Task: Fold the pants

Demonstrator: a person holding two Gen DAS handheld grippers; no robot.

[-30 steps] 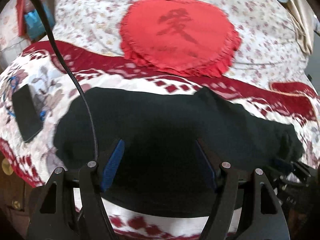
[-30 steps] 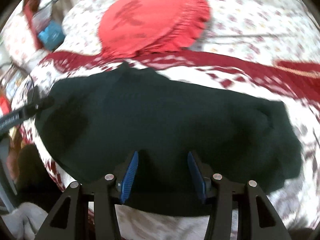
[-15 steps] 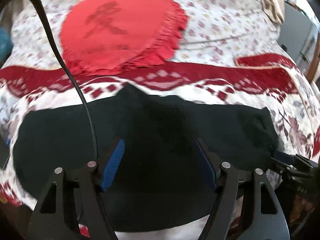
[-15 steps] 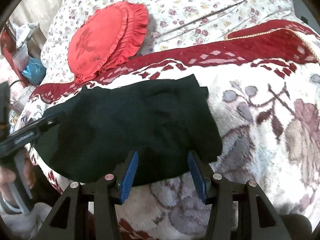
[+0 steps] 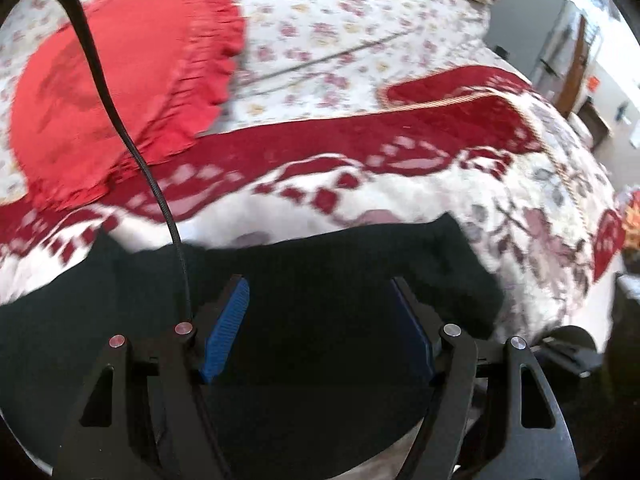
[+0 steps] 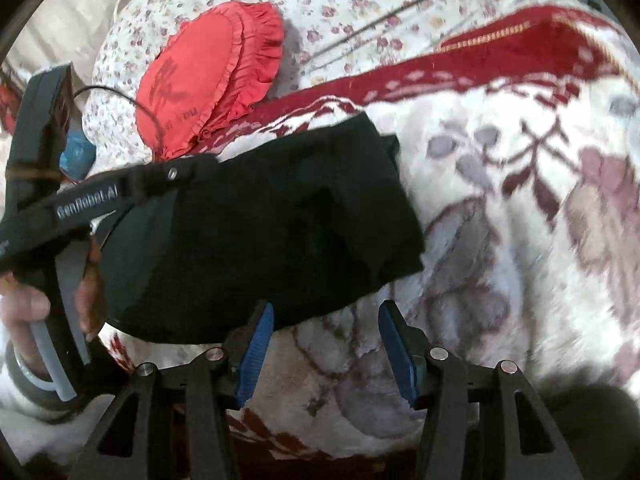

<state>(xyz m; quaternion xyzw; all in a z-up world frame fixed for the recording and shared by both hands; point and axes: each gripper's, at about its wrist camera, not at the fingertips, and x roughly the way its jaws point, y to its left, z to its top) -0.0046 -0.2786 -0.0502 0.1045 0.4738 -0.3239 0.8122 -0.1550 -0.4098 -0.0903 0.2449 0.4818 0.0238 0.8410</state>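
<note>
At the far left of the right wrist view, the person's left hand (image 6: pixel 28 312) grips the handle of the left gripper (image 6: pixel 172 174), whose black body reaches over the left part of the black pants (image 6: pixel 256 240). A second ago that gripper showed only as a thin sliver at the frame edge; now it fills much of the left side, so the two tools have drawn closer together while both cameras swung toward the right end of the garment. Behind it sits the red ruffled cushion (image 6: pixel 208 76) on the floral bedsheet (image 6: pixel 360 4).

In the left wrist view, the left gripper (image 5: pixel 320 328) hangs released, jaws wide, with the pants (image 5: pixel 320 280) spread beneath and between them but nothing pinched. The pants lie flat on the red-and-white blanket (image 5: pixel 520 184), and their right end (image 5: pixel 460 248), formerly far off, now lies just ahead of the right pad.

Further right, the right gripper (image 6: pixel 326 354) is likewise released, jaws apart; it has slid off the cloth and hovers over bare blanket (image 6: pixel 520 240) just past the pants' lower right corner (image 6: pixel 408 256).

I judge both tools are lining up on that end to pick it up for a lengthwise fold; no fold looks begun from here.
</note>
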